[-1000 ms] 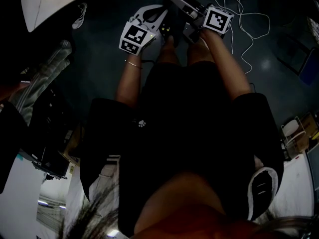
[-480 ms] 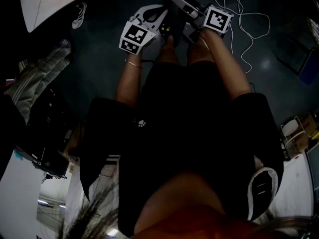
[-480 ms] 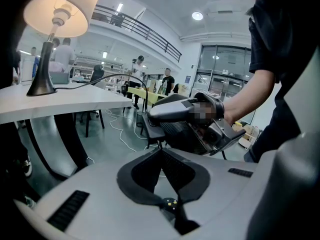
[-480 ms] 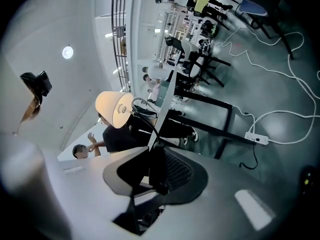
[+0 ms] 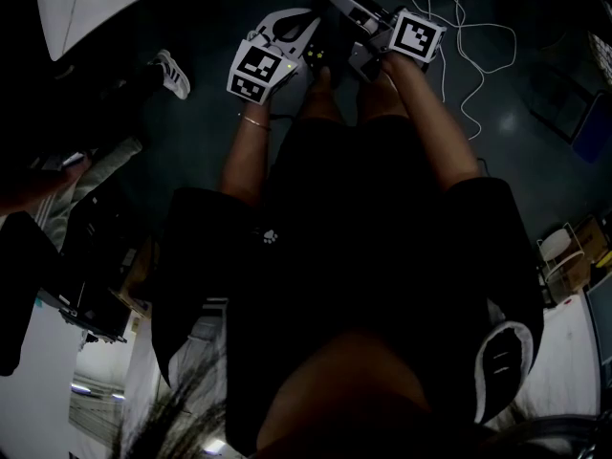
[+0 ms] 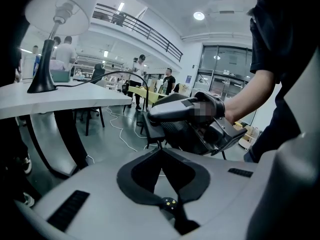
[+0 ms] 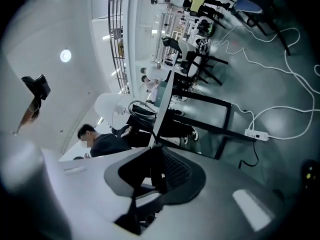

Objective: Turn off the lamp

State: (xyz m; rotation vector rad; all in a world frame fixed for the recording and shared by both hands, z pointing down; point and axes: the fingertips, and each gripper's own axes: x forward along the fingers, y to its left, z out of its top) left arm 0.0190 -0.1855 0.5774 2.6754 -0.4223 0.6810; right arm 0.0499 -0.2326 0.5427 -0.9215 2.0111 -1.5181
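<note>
The lamp [image 6: 50,29] stands on a white table [image 6: 75,100] at the upper left of the left gripper view, with a pale shade and a black foot. The right gripper view shows the lamp [image 7: 112,110] too, tipped sideways and well beyond the jaws. My left gripper [image 6: 160,149] is open and empty, far from the lamp. In front of it a hand holds my right gripper [image 6: 149,123]. In its own view the right gripper [image 7: 152,151] has just been closing; a narrow gap is left, with nothing in it. From the head view both marker cubes [image 5: 256,70] sit side by side.
White cables [image 5: 469,55] loop over the dark floor, and a power strip [image 7: 255,134] lies under the table. A bystander's shoe [image 5: 172,73] is at the left. A seated person [image 7: 100,141] and several people are farther off in the hall.
Both grippers stay where they were. The bystander at the left of the head view has stepped, the shoe shifting right and down.
</note>
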